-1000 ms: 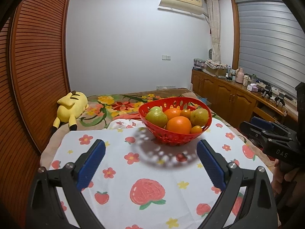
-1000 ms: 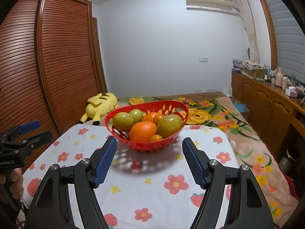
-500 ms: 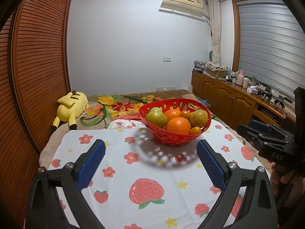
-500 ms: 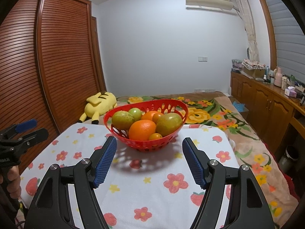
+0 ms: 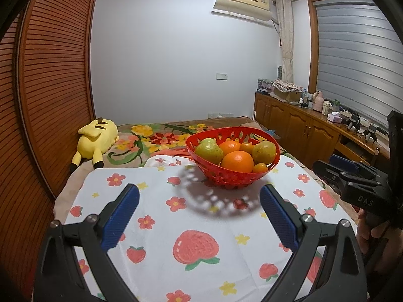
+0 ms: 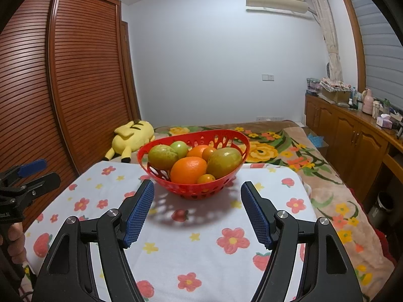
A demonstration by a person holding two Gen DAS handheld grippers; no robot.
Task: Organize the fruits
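Plenty of bare tablecloth (image 6: pixel 201 246) in front of the red basket (image 6: pixel 194 191) and on both sides, nothing blocking; behind it I can't really tell.

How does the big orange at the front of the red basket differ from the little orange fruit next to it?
The big orange is far larger than the little fruit and rises above the basket rim; the little fruit sits low against the front wall. Both are round and orange.

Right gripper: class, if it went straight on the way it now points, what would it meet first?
Probably the red basket of fruit; the open right gripper points at it, though depth is unclear.
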